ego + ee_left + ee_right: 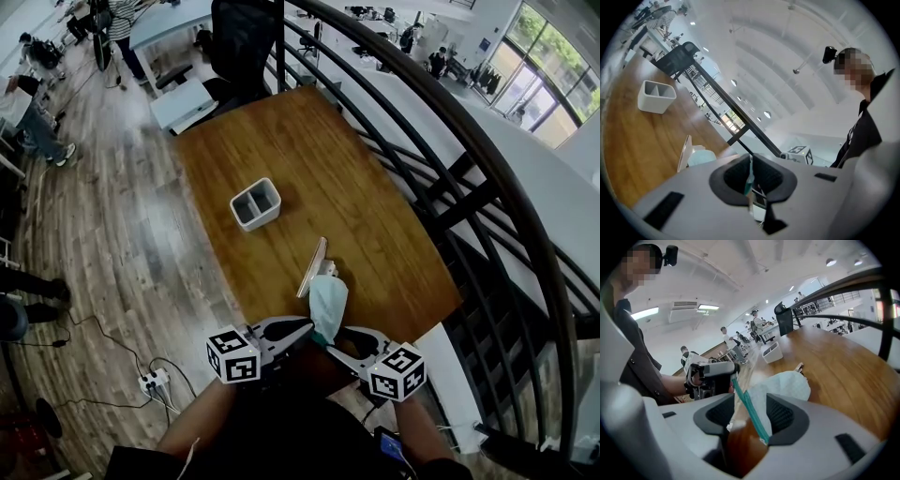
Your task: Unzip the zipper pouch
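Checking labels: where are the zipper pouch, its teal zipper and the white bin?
zipper pouch (329,302), head view, middle of its pale fabric.
teal zipper (749,408), right gripper view, mid-length of tape.
white bin (253,223), head view, near outer wall.

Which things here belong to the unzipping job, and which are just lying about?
Job: zipper pouch; left tongs shut on its edge; right tongs open around it.
Lying about: white two-compartment bin; wooden slat beside the pouch.

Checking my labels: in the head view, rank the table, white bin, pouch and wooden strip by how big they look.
1. table
2. white bin and pouch, about alike; the pouch is nearer the camera, so unranked
3. wooden strip
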A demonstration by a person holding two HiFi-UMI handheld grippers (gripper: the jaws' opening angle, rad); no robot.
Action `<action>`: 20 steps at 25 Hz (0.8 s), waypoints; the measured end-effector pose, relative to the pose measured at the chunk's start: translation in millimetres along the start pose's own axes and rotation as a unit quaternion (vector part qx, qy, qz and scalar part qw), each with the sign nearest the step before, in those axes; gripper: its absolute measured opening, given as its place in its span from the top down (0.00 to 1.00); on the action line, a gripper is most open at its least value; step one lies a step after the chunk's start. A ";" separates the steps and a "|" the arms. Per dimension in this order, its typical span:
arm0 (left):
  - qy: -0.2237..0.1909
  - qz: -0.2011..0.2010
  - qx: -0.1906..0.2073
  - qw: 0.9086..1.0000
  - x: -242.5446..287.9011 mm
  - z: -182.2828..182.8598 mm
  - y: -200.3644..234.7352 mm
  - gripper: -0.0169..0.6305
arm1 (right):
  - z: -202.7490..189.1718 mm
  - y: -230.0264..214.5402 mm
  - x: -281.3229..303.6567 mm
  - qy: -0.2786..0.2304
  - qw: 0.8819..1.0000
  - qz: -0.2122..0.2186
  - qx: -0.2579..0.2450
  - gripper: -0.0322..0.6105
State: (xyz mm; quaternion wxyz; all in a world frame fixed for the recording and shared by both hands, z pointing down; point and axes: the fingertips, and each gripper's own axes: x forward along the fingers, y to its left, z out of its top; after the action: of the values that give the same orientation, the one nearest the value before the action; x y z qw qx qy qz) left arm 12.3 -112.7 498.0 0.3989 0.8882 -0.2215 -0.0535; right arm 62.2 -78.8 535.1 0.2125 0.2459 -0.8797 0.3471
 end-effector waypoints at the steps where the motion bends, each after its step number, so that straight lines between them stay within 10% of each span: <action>1: -0.007 -0.001 -0.004 1.000 -0.2 4.0 0.5 0.93 | -1.7 -1.5 -3.2 0.001 1.000 -0.007 -0.013 0.61; 9: -0.065 -0.027 -0.036 0.997 13.1 44.7 -6.3 0.93 | -32.6 -10.0 -14.1 0.008 0.994 -0.043 -0.095 0.45; 20: -0.139 -0.027 -0.091 0.986 4.7 78.5 -1.0 0.93 | -61.7 -25.9 10.6 0.010 0.978 -0.095 -0.184 0.51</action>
State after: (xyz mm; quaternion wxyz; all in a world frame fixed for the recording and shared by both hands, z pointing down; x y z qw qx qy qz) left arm -4.5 -167.9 444.6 0.4421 0.8375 -0.2450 -0.2076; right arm 81.4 -54.2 595.2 0.2947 0.2814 -0.8990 0.1605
